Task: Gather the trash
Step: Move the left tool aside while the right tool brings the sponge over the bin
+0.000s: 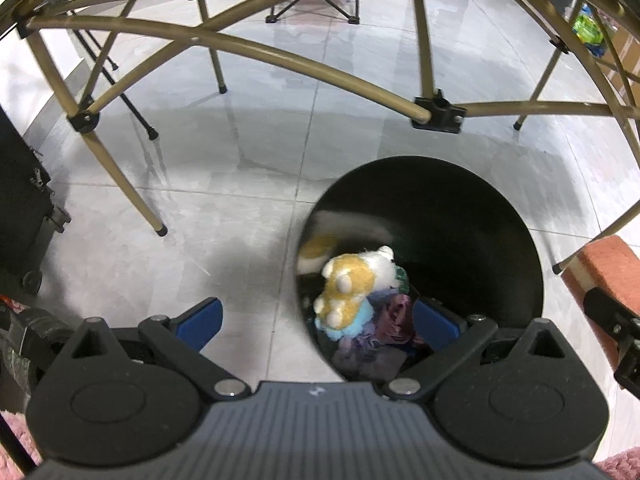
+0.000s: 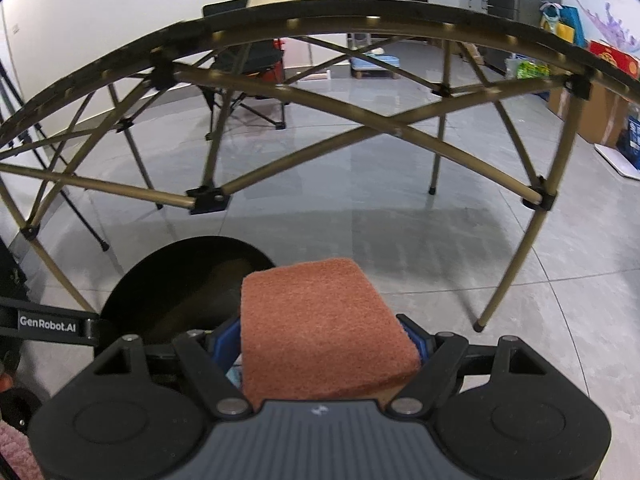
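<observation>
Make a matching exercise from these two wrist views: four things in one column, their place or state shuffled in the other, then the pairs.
Things:
1. plush toy
2. sponge
3. left gripper
4. folding table leg

Place or state:
A. open, holding nothing, over the rim of the black bin
B. standing on the tiled floor
C. clamped between the blue pads of the right gripper
D. lying inside the black bin on crumpled cloth

Pairs: 1-D, 2-C, 3-A, 4-B

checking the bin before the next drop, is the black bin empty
No, the black bin already holds a plush toy lying on top of crumpled purple cloth.
</observation>
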`<state>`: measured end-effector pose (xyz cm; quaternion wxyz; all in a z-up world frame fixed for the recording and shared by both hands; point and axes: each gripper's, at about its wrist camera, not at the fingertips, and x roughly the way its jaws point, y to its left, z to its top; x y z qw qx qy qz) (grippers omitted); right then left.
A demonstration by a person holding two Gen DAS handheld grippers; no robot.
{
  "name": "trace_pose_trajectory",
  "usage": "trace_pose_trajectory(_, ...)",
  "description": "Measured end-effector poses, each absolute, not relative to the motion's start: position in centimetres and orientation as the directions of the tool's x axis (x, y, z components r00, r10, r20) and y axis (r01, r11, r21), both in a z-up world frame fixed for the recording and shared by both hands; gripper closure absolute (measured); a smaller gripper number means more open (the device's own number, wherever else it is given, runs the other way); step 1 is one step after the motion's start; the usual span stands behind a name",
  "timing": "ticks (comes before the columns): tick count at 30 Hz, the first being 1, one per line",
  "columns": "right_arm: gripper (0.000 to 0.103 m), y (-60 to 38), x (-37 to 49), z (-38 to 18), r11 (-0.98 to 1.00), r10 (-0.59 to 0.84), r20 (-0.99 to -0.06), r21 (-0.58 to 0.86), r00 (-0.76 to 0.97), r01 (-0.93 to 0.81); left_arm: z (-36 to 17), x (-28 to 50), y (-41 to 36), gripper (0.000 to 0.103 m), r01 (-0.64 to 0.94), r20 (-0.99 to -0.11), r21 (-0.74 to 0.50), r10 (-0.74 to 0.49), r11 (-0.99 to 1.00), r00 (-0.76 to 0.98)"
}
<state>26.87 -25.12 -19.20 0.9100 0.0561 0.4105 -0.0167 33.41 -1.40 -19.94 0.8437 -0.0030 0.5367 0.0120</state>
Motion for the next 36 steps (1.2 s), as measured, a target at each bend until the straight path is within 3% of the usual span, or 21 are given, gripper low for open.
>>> trace_pose_trajectory(19,0.025,-17.4,29.8,-20.4,0.997,0.078,-0.787,0.052,0.612,-0.060,-20.0,32.4,5.3,0.000,-0.139,-0.910,-0.017,0.042,0.990,0.413)
trace_pose_trajectory(36,0.025,-13.7,32.3,-23.5,0.997,0.070,-0.846,0.036,0.528,-0.074,-20.8,32.2,8.8,0.000,-0.198,-0.920,-0.018,0.062,0.980,0.387)
